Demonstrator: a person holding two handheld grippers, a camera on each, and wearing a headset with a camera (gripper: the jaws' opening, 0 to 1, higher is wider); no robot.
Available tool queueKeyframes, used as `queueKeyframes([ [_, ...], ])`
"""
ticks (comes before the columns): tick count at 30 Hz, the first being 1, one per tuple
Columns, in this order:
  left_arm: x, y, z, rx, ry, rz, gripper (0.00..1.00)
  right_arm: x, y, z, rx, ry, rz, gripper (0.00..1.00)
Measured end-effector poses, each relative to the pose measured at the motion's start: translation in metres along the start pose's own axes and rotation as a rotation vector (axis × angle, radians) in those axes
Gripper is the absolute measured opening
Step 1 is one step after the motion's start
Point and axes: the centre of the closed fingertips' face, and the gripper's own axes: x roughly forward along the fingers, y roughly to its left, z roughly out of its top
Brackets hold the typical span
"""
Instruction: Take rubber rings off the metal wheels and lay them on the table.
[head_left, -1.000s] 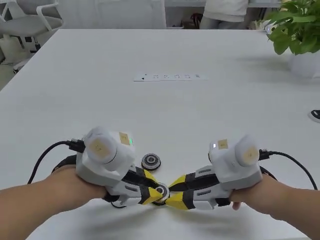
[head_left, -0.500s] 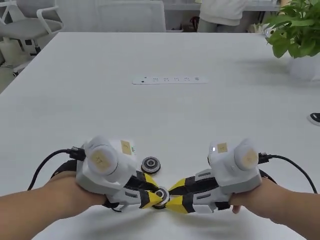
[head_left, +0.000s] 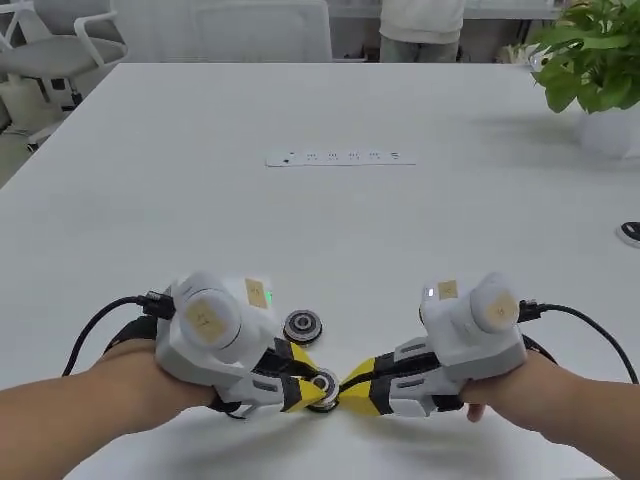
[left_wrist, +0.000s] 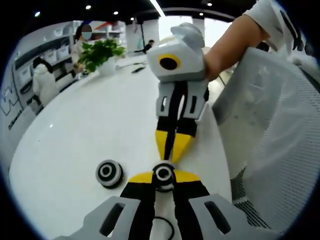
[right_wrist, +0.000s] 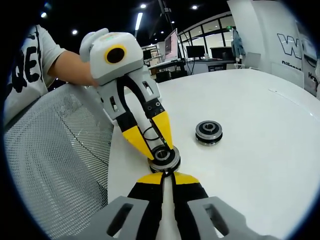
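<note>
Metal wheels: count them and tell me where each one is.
2. The first wheel sits clamped in the left claw, the right claw's closed tips touching its rim. The second wheel lies free on the table just beyond them. More may be hidden.

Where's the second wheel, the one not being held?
In the head view, the free wheel lies flat on the table, just beyond the left gripper and the held wheel.
</note>
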Motion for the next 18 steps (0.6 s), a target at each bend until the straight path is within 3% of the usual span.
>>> queueKeyframes([
  [12,-0.0006,0.0004,-0.0006,0.014,0.009,0.011,0.13,0.0005,-0.0041,0.0008,0.087,-0.003,-0.016,0.0],
  [18,-0.0007,0.0003,-0.0005,0.021,0.013,0.021,0.13,-0.0012,-0.0061,0.0018,0.192,-0.03,-0.016,0.0],
])
